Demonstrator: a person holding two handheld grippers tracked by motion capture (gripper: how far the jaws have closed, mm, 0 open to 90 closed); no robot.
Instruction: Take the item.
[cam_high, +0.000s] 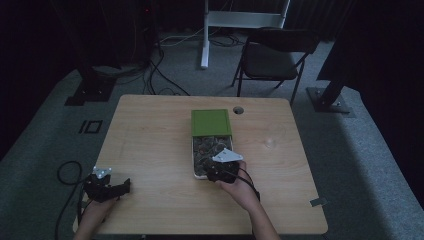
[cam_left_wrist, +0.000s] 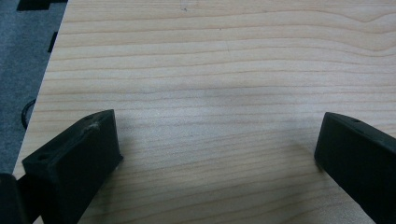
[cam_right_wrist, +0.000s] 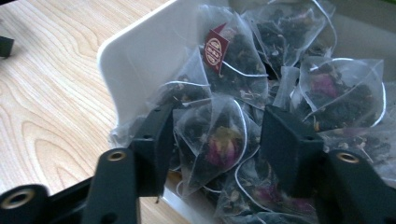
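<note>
Tea bag: pyramid sachet (cam_right_wrist: 219, 140) with a pink bud inside, lying between the right hand-held gripper (cam_right_wrist: 212, 140) jaws, in the near end of the white box (cam_right_wrist: 135, 51), centre of the high view.
Grip: jaws partly closed, flanking the sachet, pads not yet pressing.
Nearer hand: right (cam_high: 235, 182), reaching forward over the box.
Left hand-held gripper (cam_high: 106, 184): spread wide, nothing held, lower left on the tabletop (cam_high: 150, 150).

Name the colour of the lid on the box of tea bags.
Green; the lid shows best in the high view.
</note>
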